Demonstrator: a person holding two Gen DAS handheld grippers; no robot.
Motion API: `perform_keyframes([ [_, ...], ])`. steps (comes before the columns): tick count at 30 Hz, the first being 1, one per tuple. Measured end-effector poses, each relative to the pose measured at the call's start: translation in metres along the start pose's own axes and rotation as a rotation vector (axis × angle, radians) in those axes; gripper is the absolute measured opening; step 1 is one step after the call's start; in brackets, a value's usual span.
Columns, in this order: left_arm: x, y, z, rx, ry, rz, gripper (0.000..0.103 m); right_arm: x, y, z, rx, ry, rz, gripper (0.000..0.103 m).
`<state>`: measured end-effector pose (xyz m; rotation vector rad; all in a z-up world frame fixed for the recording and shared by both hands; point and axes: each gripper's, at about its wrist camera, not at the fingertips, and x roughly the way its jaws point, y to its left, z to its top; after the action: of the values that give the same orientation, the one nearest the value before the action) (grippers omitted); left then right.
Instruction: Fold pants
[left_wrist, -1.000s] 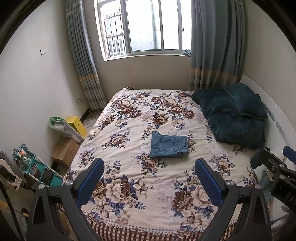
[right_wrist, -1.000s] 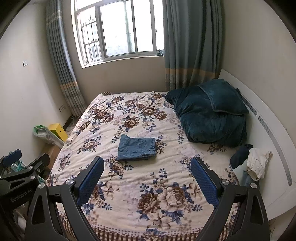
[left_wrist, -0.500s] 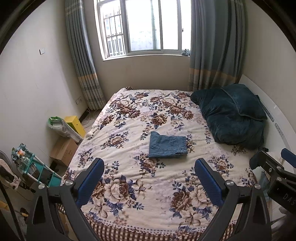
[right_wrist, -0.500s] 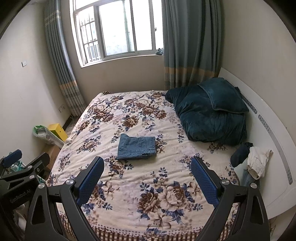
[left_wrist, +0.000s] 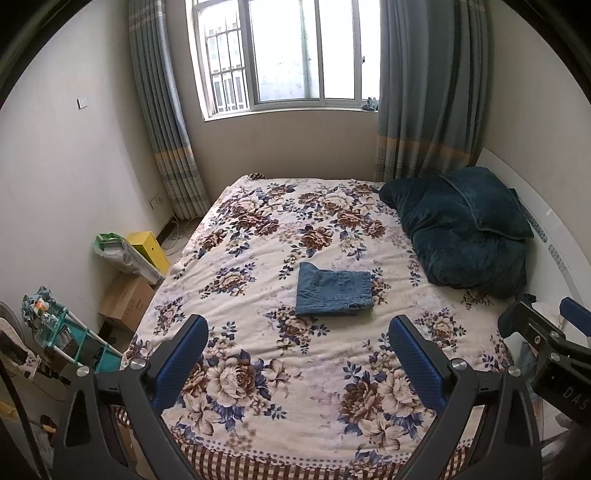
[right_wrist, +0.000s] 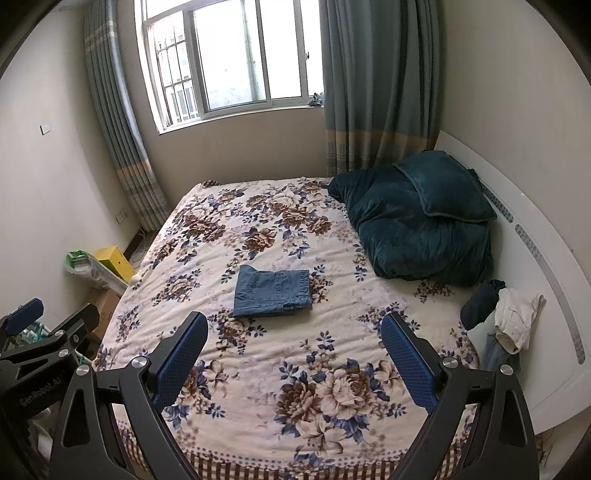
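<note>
The denim pants (left_wrist: 334, 293) lie as a compact folded rectangle on the flowered bed (left_wrist: 258, 387), ahead of the left gripper (left_wrist: 295, 354) and centred between its jaws. Over the last second almost nothing shifts: the folded bundle slides only a trifle within each view, which reads as both cameras drifting slightly while the cloth itself stays put. That suggests the folding is finished and both tools are simply held back from the bed's near edge.

The jaws of the left gripper stand wide apart with nothing between them. The right gripper (right_wrist: 293, 350) is the same: jaws spread wide, empty, with the pants (right_wrist: 272, 293) ahead of them and a little toward the left jaw. Each tool shows at the margin of the other's view, the two held side by side and apart.

As for containers, left of the left jaw, down on the floor beside the bed, sit a cardboard box (left_wrist: 127, 302), closed so far as can be seen, a yellow box (left_wrist: 149, 249) and a clear bag (left_wrist: 122, 254) with something green at its top; its contents are too small to tell. A teal rack (left_wrist: 59, 332) nearer the left jaw holds small items, not identifiable. Beyond the right jaw lies a dark teal blanket (left_wrist: 465, 236) with a pillow on it, and some loose clothes (right_wrist: 513, 317) are heaped at the headboard.
</note>
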<state>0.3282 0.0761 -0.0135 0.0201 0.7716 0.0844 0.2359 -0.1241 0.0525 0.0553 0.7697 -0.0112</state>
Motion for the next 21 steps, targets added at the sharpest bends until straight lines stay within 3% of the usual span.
perform_keyframes([
  [21,0.0014,-0.0015,0.0005,0.002,0.000,-0.004,0.100,0.0010,-0.0008,-0.0014,0.013,0.001,-0.015,0.097],
])
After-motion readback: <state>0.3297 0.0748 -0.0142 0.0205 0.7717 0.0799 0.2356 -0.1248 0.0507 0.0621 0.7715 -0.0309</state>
